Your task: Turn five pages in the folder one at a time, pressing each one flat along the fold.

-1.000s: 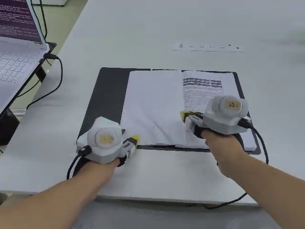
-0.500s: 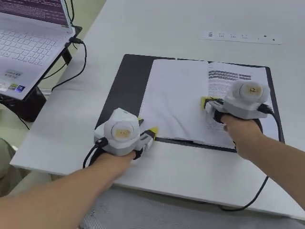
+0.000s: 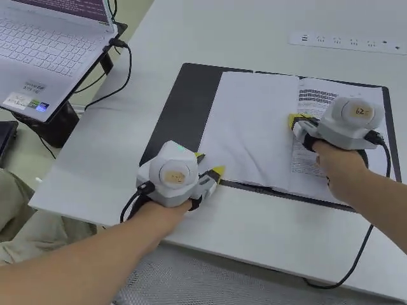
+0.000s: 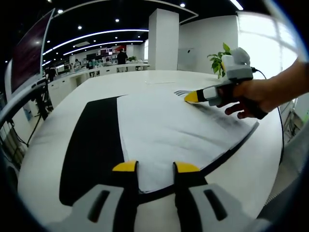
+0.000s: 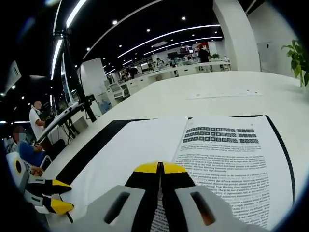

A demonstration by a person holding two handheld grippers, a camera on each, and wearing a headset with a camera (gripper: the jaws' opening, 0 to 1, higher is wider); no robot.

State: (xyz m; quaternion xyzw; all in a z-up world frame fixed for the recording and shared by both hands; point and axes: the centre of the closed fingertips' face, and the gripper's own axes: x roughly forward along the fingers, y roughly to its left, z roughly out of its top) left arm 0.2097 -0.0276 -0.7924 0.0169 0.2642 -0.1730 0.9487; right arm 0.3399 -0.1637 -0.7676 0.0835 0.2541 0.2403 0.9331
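The black folder [image 3: 181, 108] is lying open on the white table [image 3: 191, 32], near its front edge. It is holding a blank page [image 3: 254, 127] spread on the left and a printed page [image 3: 316, 96] on the right, and the bare dark cover is showing to the left of the blank sheet.

The right gripper [image 3: 296, 119] is resting on the paper close to the fold, pointing left. In the right gripper view its yellow-tipped jaws are pressed together with no gap, sitting over the line where the two pages meet. The person's right hand [image 3: 337, 166] is reaching in from the near right, lying over the printed page.

The left gripper [image 3: 208, 162] is sitting at the near edge of the folder, by the near left corner of the blank page. Its jaws are standing spread apart, pinching nothing. The left hand [image 3: 162, 213] is coming in from the near left.

A laptop [image 3: 44, 51] is standing open at the far left, and a power strip [image 3: 346, 43] is lying at the far right.
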